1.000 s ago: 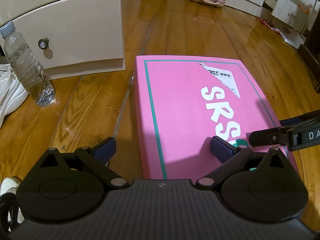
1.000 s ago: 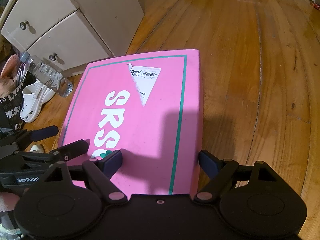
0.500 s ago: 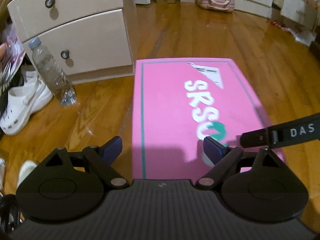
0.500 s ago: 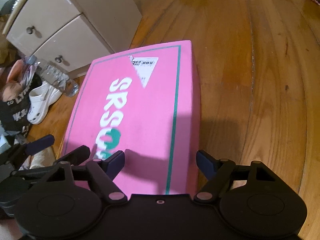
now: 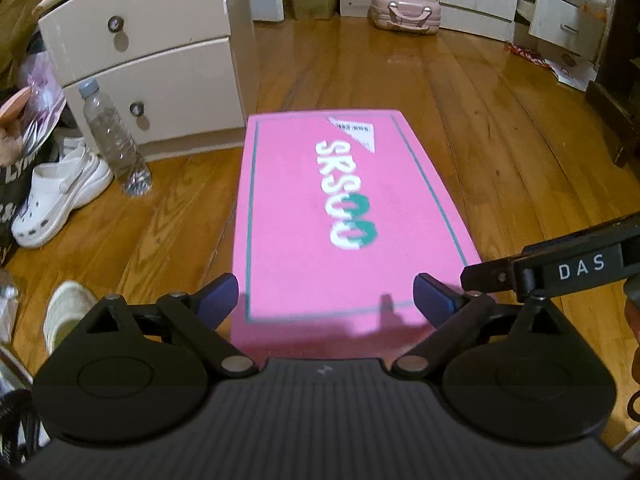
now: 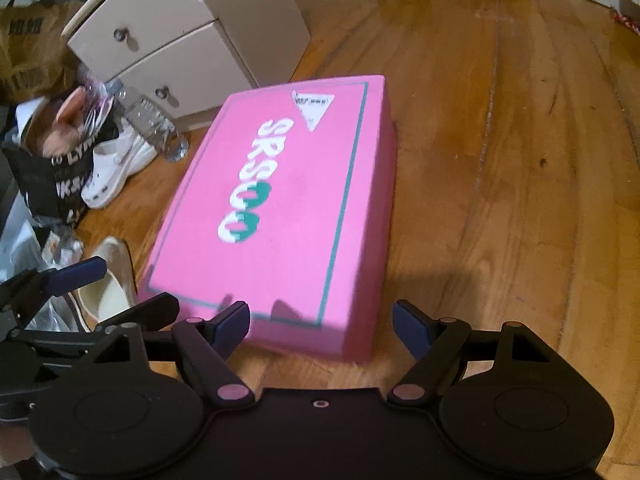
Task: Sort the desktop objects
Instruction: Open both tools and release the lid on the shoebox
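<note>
A pink box with white and green lettering and a torn white label lies flat on the wooden floor; it also shows in the right wrist view. My left gripper is open and empty above the box's near edge. My right gripper is open and empty above the box's near right corner. The right gripper's finger reaches into the left wrist view from the right. The left gripper's fingers show at the left edge of the right wrist view.
A cream two-drawer cabinet stands left of the box's far end. A clear plastic bottle and white shoes stand beside it, with bags further left. A pink case and white drawers are far back.
Both grippers have pulled back and up from the box, so its whole lid now shows. Both stay open.
</note>
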Demonstrator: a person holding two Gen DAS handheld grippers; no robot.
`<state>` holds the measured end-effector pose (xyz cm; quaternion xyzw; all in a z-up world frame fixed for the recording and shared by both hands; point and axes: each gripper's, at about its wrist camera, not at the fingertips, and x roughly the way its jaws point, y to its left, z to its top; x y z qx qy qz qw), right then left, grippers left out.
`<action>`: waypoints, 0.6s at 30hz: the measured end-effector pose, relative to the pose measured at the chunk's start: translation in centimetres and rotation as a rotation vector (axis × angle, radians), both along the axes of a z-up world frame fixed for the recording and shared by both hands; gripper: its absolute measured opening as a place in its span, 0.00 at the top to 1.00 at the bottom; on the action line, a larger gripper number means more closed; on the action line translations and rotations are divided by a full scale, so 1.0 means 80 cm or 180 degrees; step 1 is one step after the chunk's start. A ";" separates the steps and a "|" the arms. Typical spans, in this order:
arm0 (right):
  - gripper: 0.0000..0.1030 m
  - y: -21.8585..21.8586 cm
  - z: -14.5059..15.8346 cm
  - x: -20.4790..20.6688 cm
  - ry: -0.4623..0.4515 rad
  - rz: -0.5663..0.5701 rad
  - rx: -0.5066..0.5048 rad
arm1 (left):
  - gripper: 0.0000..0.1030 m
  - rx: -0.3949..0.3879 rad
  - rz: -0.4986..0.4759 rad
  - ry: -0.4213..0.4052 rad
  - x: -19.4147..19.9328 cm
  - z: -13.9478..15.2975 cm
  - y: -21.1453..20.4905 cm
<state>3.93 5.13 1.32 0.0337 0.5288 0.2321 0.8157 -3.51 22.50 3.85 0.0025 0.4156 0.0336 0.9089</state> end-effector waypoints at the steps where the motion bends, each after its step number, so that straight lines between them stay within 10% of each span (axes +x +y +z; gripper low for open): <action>1: 0.20 -0.002 0.001 -0.005 -0.0010 0.0011 -0.0025 | 0.07 -0.0006 0.0005 0.0008 -0.006 0.000 -0.002; 18: 0.19 -0.015 0.028 -0.075 -0.0270 0.0145 -0.0216 | 0.05 -0.0004 -0.0317 0.0123 -0.054 -0.012 -0.079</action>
